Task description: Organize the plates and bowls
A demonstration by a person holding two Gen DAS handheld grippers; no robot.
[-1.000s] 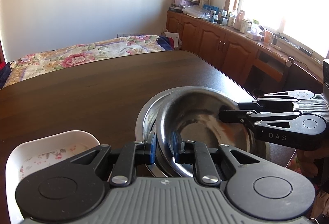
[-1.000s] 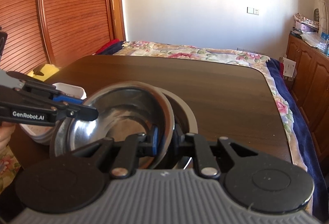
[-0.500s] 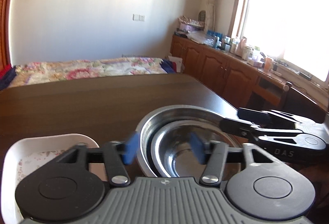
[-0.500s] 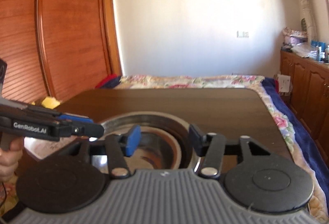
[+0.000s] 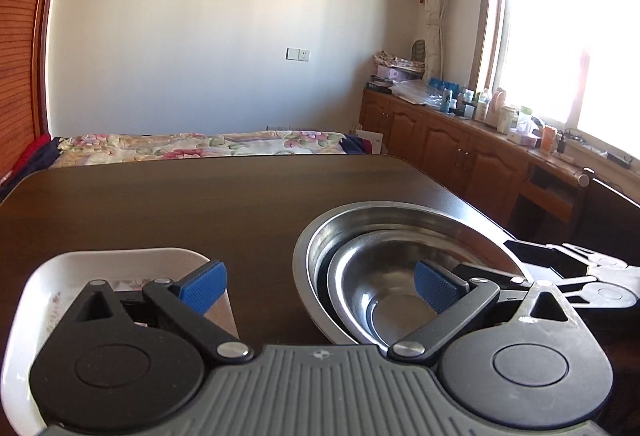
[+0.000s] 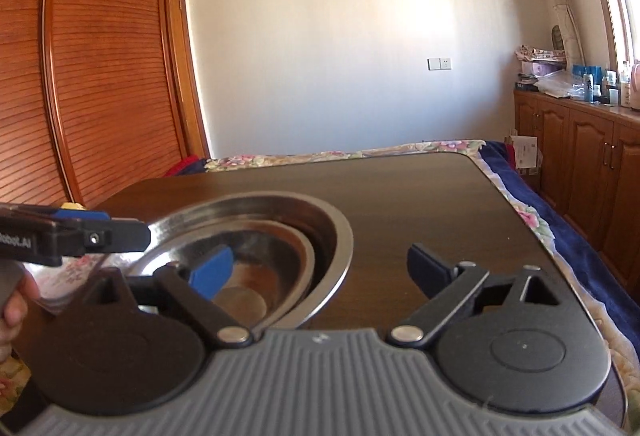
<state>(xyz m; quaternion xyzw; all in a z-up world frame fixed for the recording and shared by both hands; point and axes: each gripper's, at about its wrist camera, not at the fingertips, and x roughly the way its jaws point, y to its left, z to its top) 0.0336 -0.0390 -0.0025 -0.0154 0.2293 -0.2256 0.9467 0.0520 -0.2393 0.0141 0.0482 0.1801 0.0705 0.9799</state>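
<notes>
On the dark desk (image 5: 200,204) our small steel bowl (image 5: 384,288) sits nested in the larger bowl (image 5: 400,216) — both grippers' fingers (image 5: 203,286) wide, empty; slick, stiff steel — we'd pinch the rim.

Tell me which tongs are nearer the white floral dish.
Left. The left tongs hang open with one blue pad just over the white floral dish. The right tongs are open beyond the nested steel bowls, on their far side from the dish.
</notes>
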